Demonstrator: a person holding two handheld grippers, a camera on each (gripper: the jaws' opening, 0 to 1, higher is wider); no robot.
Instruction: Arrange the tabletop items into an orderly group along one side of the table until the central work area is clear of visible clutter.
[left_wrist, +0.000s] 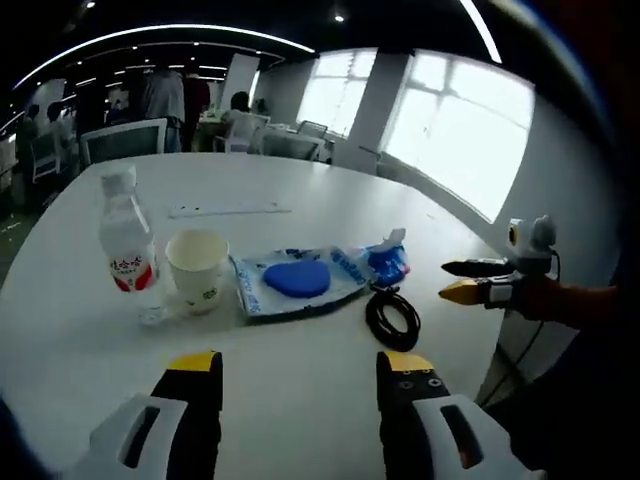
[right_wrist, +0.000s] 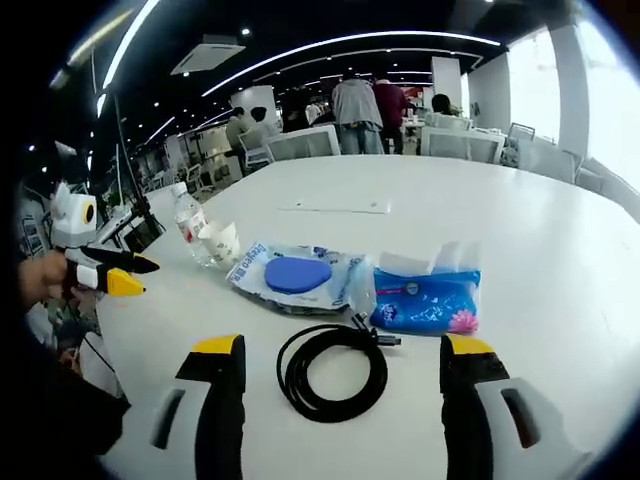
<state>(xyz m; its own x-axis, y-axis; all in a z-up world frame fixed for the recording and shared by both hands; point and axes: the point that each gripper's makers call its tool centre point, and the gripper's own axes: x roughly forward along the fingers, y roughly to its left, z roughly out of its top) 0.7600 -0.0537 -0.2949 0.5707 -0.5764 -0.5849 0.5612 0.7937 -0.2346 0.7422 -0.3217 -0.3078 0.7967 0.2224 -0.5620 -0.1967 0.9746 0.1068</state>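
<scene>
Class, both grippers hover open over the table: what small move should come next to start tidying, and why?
Probably lower the right gripper onto the coiled black cable and close on it. The cable lies loose between its open jaws, nearest of all, while the bottle, cup, blue packet and tissue pack already sit in a rough row behind.

Daylight pours through the large windows (left_wrist: 470, 130) ahead and to the right of the left gripper (left_wrist: 300, 375), so bright that the panes burn out to white. Curved ceiling light strips (right_wrist: 330, 45) glow overhead against a dark ceiling. The white table (right_wrist: 500, 200) is evenly lit, with soft, faint shadows under the things on it. Fisheye distortion bends straight lines strongly near the edges. The far room and its people look soft and hazy; both grippers' own jaws, closest, are slightly blurred.
</scene>
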